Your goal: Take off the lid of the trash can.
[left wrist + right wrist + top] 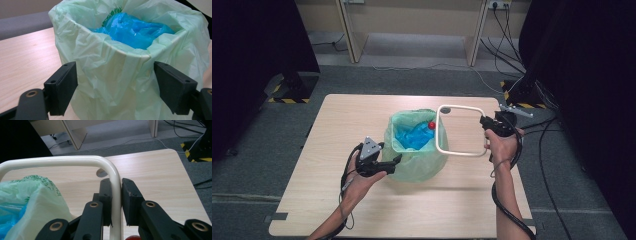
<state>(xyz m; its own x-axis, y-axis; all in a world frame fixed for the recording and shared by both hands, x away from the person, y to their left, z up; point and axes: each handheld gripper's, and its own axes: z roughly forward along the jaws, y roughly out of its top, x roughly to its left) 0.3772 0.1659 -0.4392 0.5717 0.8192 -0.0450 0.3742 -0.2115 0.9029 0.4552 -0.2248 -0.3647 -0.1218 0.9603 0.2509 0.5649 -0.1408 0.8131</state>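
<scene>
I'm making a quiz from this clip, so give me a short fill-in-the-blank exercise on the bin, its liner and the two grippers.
1. The right gripper is shut on a cream ____.
2. The bin is lined with a pale ____ bag.
3. Inside the bin lies crumpled ____ plastic.
4. The left gripper has its jaws ____ on either side of the bin.

Missing words: ring; green; blue; open

Count on the table

One green-lined bin, one blue bag and one red ball inside it, one cream frame beside it.
</scene>
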